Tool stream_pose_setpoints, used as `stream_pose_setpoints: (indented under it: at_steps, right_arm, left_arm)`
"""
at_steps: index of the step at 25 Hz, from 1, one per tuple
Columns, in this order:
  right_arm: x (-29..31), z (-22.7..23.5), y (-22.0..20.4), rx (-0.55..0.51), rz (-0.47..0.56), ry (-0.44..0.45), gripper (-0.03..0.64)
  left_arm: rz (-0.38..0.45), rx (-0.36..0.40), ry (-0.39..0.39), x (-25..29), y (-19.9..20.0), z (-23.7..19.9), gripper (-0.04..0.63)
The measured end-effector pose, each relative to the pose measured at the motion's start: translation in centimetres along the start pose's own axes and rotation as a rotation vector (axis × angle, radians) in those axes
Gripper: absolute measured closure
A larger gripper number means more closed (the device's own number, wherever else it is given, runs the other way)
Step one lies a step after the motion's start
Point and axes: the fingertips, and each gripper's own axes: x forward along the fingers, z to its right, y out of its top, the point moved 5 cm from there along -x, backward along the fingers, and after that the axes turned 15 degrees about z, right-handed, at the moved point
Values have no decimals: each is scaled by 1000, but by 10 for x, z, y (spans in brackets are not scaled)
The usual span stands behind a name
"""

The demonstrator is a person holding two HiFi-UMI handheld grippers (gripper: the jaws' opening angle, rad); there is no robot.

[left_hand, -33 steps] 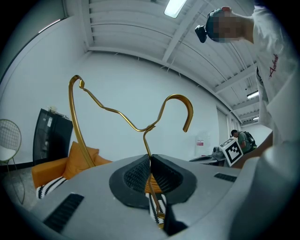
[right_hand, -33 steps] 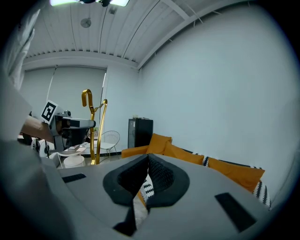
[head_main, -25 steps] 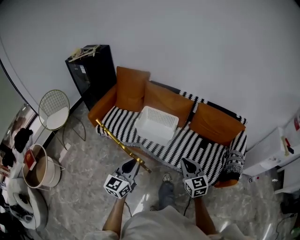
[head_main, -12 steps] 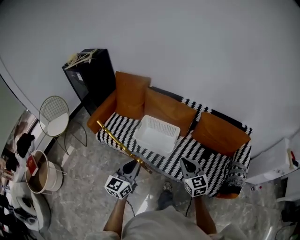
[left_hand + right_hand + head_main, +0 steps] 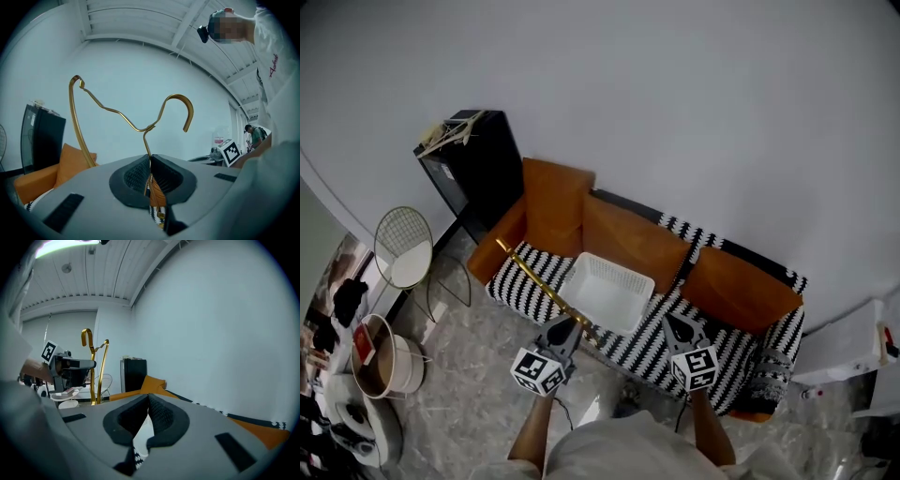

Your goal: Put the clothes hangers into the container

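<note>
A gold wire clothes hanger (image 5: 539, 281) sticks out ahead of my left gripper (image 5: 569, 327), which is shut on the wire just below its hook. In the left gripper view the hanger (image 5: 77, 122) stands up from the closed pads, hook (image 5: 185, 110) to the right. Its far end reaches over the striped seat beside the left rim of the white basket (image 5: 607, 291). My right gripper (image 5: 669, 322) hovers at the sofa's front edge, right of the basket, jaws together and empty (image 5: 147, 398). The right gripper view also shows the hanger (image 5: 92, 364) at its left.
The basket sits on an orange sofa (image 5: 637, 230) covered with a black-and-white striped blanket (image 5: 525, 286). A black cabinet (image 5: 473, 164) stands at the sofa's left end. A wire chair (image 5: 403, 246) and a round tub (image 5: 386, 352) are on the floor farther left.
Both grippers have moved forward toward the sofa, the hanger carried along. The hanger's far end now lies over the seat beside the basket instead of in front of the sofa.
</note>
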Motion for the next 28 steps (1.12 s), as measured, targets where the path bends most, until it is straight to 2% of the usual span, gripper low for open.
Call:
stream_pose_setpoints:
  at_steps: [12,28]
  right_arm:
    - [53,63,-16,16,-21,36,588]
    - [83,85,-55,87,-101,-5,587]
  left_arm:
    - [-12,-1,-4,85,-22,-33,557]
    - [-97,-69,-29,124,-64,-67,557]
